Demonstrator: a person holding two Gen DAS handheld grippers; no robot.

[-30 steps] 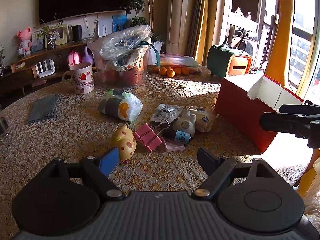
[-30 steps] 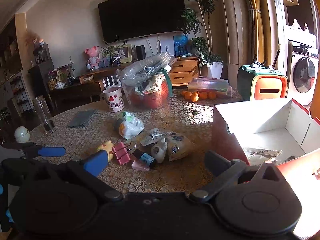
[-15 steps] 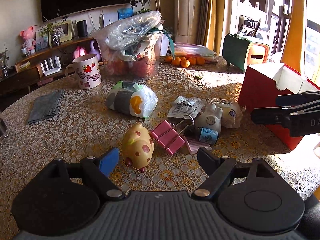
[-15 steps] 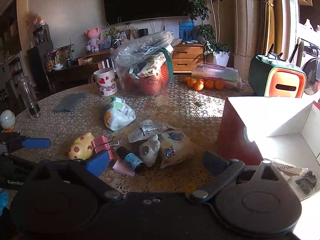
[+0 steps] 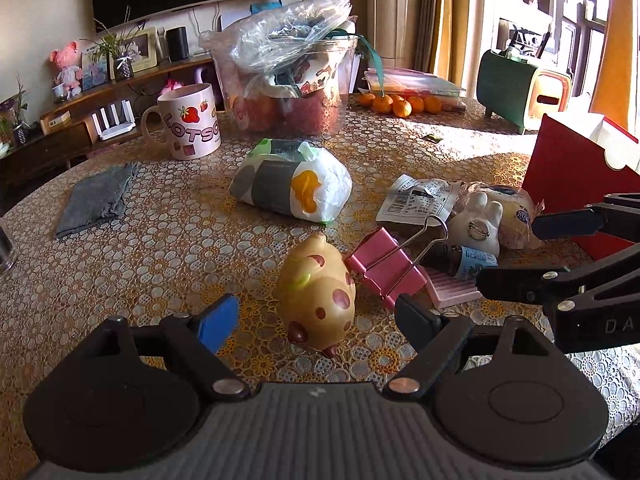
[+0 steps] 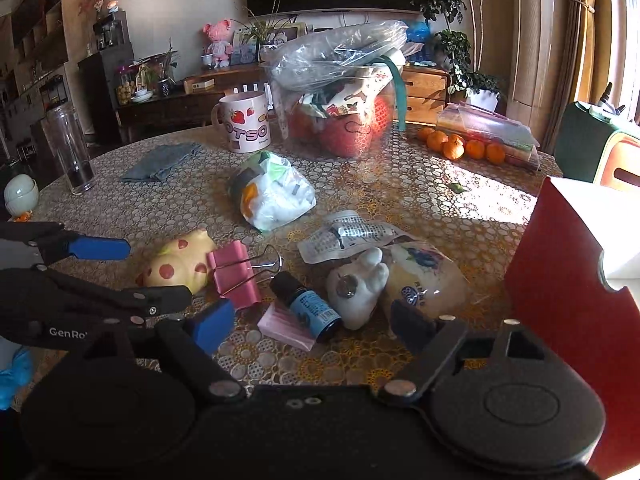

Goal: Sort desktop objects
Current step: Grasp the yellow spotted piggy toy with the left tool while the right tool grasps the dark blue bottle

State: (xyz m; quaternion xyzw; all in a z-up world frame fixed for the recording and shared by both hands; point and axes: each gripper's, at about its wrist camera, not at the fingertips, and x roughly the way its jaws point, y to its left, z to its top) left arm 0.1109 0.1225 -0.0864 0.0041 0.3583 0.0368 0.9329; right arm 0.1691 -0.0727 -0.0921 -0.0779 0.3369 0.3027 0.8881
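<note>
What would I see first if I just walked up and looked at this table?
Probably the yellow spotted toy, lying right between the open fingers of the left gripper, with a pink binder clip beside it. Behind them stand a clear tub stuffed with bags and a strawberry mug. A red box stands at the right edge of the table.

Both my grippers low and angled down, jaws apart

My left gripper stands open, nothing pressed between its fingers; my right gripper has just been closing its jaws, yet they are apart and grip nothing; the two sit side by side, close together.
</note>
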